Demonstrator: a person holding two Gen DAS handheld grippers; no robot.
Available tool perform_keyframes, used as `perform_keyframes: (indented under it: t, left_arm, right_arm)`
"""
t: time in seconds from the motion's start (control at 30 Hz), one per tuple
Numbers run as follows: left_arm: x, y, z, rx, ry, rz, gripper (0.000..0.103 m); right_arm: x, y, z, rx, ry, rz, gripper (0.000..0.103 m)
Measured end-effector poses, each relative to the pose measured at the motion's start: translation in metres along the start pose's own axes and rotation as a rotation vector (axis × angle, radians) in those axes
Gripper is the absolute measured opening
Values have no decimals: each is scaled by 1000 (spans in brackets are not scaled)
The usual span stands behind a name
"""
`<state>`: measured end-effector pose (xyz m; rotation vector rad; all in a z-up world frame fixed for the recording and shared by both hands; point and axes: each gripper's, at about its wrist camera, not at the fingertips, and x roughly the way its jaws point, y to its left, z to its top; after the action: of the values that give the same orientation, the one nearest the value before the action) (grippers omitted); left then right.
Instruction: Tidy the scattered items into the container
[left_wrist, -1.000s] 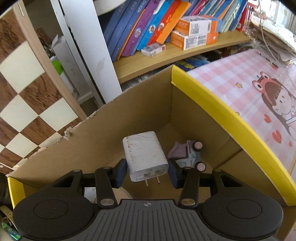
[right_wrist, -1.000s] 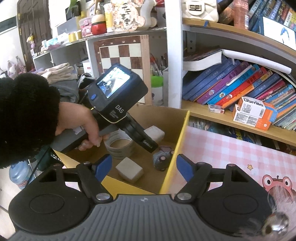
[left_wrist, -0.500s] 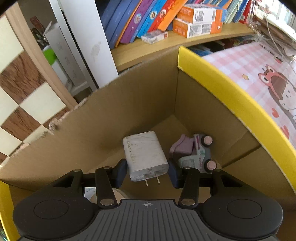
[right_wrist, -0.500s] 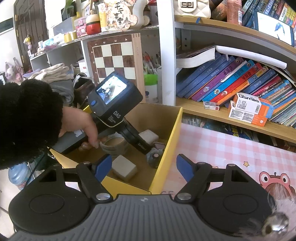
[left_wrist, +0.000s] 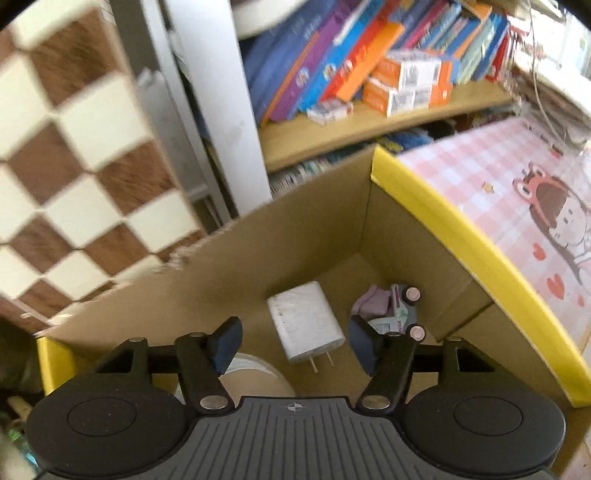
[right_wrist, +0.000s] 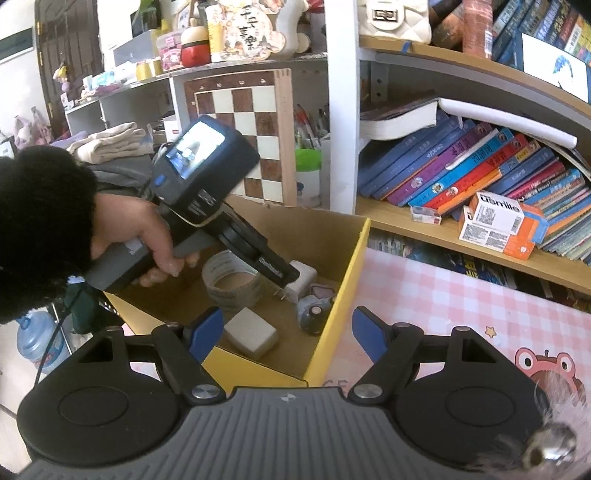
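The container is a cardboard box with yellow rims (left_wrist: 436, 218) (right_wrist: 347, 280). A white plug charger (left_wrist: 306, 321) lies on its floor, free between the fingers of my open left gripper (left_wrist: 295, 345); it also shows in the right wrist view (right_wrist: 301, 277). A small toy car (left_wrist: 400, 308) (right_wrist: 314, 308) lies beside it in the corner. A tape roll (right_wrist: 231, 280) and a grey block (right_wrist: 251, 332) also lie in the box. My right gripper (right_wrist: 288, 330) is open and empty, above the box's near edge.
The box stands on a pink checked mat with a cartoon figure (left_wrist: 517, 192) (right_wrist: 461, 302). A chessboard (left_wrist: 66, 155) leans behind the box. A bookshelf with books and orange cartons (right_wrist: 498, 221) stands behind. A blue water bottle (right_wrist: 37, 339) stands at the left.
My left gripper has opened and let go of the white charger, which now lies on the box floor. The left gripper has drawn back and up. The right gripper stays open.
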<state>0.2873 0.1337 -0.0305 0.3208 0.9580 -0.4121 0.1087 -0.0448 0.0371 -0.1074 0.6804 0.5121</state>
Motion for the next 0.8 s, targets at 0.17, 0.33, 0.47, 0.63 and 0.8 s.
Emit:
perform_keyframes:
  t: [0.17,0.33,0.47,0.63,0.8]
  left_arm:
    - [-39,-2,-10,-18,-95,26,66]
    - [-80,-6,-25,-65,-192,71,73]
    - [-116,-10,-43,-143,-267,98,77]
    - [-156,-24,-71,-212,-345,131,82]
    - [-182,-39,-101,-250,-389,177,85]
  right_arm:
    - [-4,11,1,-17,-7,3,76]
    - [-9,21,-1,-23,-16,-19,77]
    - [-15,25,-6,-17,-21,-48,79]
    - [-24,24,-18,12,-25,-89,80]
    - [-38,15,-31,78,-26,-110,81]
